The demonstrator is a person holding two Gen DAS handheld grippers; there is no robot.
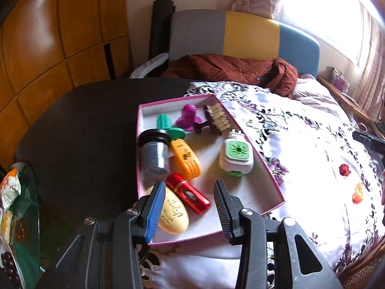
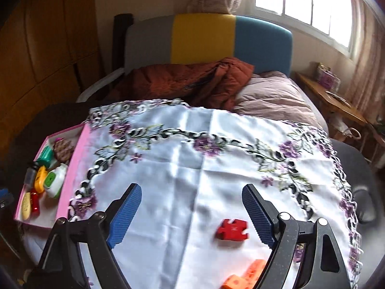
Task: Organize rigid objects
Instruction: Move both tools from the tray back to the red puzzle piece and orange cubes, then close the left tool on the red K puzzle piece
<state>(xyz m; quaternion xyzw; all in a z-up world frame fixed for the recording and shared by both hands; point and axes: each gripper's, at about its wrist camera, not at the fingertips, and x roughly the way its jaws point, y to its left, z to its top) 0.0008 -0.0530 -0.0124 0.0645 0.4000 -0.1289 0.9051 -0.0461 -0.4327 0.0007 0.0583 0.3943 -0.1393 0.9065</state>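
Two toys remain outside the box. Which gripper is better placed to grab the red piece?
Right. The right gripper hangs open just above the red piece; the left gripper hovers over the box.

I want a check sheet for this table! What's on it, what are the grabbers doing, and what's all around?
Surface: white flowered cloth over a dark table.
Job's things: pink box holds toys; red puzzle piece and orange block lie loose on the cloth.
Clutter: snack bag at the table edge.
Grippers: left gripper empty over the box; right gripper open, empty.
Cables: nothing seen.
Surroundings: bed, window, wooden wardrobe.
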